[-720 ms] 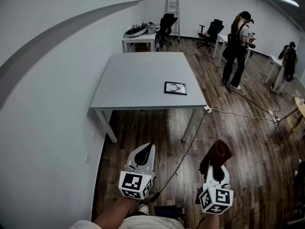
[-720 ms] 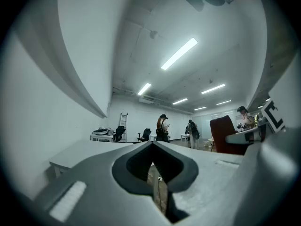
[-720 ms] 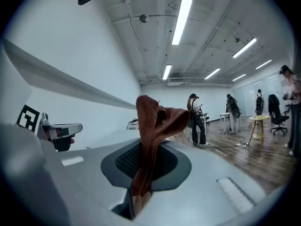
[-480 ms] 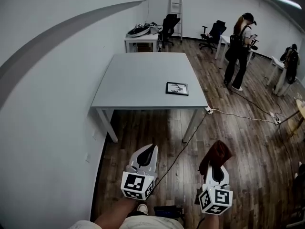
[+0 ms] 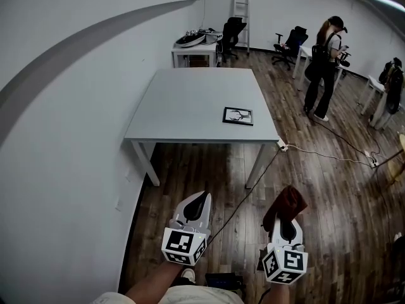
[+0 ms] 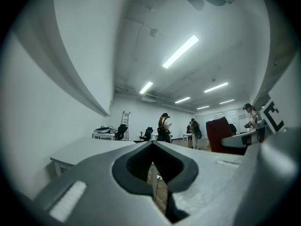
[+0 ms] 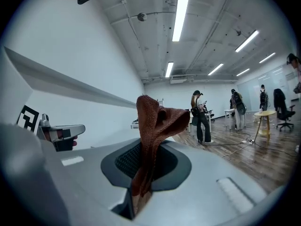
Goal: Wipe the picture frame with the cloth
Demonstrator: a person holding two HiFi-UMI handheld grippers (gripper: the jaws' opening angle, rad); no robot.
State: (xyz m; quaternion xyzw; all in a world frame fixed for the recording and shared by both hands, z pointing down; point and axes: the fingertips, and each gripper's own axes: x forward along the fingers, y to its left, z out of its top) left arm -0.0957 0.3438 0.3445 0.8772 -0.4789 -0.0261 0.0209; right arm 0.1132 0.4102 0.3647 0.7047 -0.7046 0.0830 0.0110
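Right now the wiping has not begun; this looks like the step of getting close. One picture frame (image 5: 238,115) lies flat on the worktop (image 5: 183,106), near its front right corner. Two tools are held well short of the worktop's front edge, over the wood floor. The right tool (image 5: 285,223) pinches one brown cloth (image 5: 288,202), which sticks up from its tip. The left tool (image 5: 199,197) is pressed together with nothing in it. Next, I think both tools need to come over the worktop, and the cloth must go down onto the frame.
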